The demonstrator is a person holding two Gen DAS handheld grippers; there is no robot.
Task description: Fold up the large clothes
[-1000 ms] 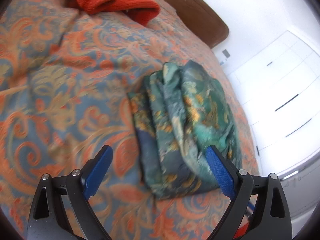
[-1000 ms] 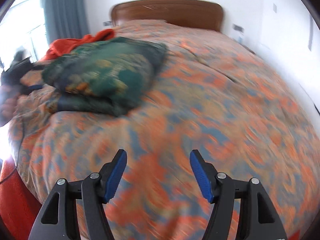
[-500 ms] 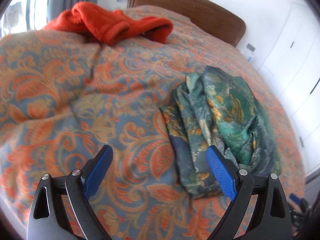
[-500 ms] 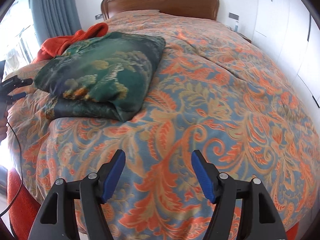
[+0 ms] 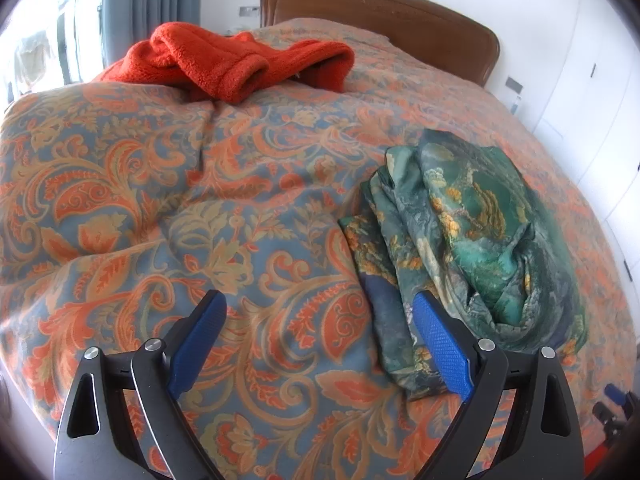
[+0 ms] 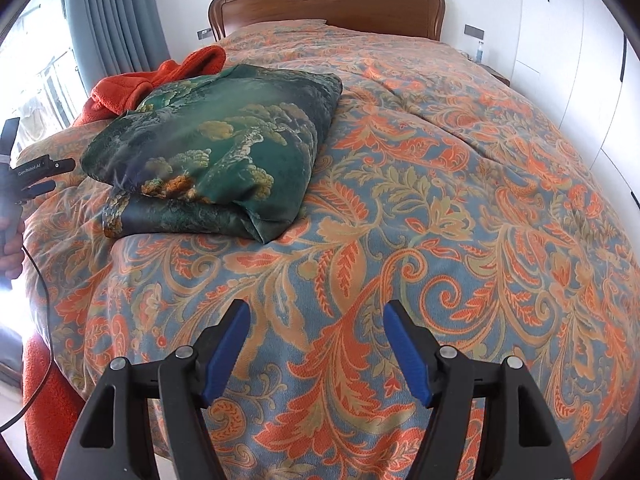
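A wide bed (image 6: 460, 184) with an orange-and-blue paisley cover and a wooden headboard (image 6: 326, 4). On it lies a folded green patterned garment (image 6: 224, 144), near the foot, and behind it, close by, a crumpled red fleece (image 5: 232, 64).

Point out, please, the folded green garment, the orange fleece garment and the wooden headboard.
folded green garment (image 6: 224, 140), right wrist view, its top face.
orange fleece garment (image 5: 224, 64), left wrist view, its rolled edge.
wooden headboard (image 6: 326, 6), right wrist view, its carved panel.
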